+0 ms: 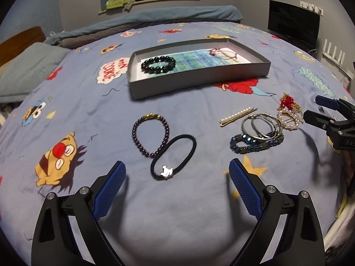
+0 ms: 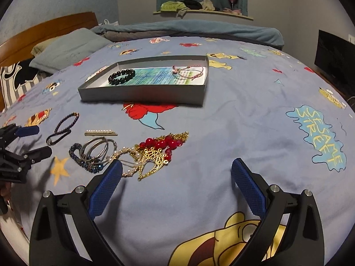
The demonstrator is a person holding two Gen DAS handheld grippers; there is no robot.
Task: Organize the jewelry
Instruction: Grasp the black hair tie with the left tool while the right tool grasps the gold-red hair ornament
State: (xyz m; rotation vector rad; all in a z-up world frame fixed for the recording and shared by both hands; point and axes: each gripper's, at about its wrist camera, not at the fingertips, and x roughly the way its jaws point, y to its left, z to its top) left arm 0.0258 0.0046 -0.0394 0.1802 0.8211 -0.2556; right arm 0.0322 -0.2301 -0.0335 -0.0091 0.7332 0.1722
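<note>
Left wrist view: black bead bracelet (image 1: 158,65) and pink cord bracelet (image 1: 221,52) already in grey tray (image 1: 199,78); purple bead bracelet (image 1: 150,136), hair tie (image 1: 173,156), pearl clip (image 1: 238,116), bangles (image 1: 261,125), gold necklace (image 2: 158,155) left on bed (image 1: 188,199). Left hand-held gripper (image 1: 177,178) and right hand-held gripper (image 2: 177,176) wide, empty.

Bedsheet (image 1: 199,199) is soft matt cloth, tray (image 1: 199,78) looks like matt grey cardboard, black bead bracelet (image 1: 158,64) is glossy – bangles (image 1: 261,125) shiny metal, headboard (image 2: 44,31) polished wood.
</note>
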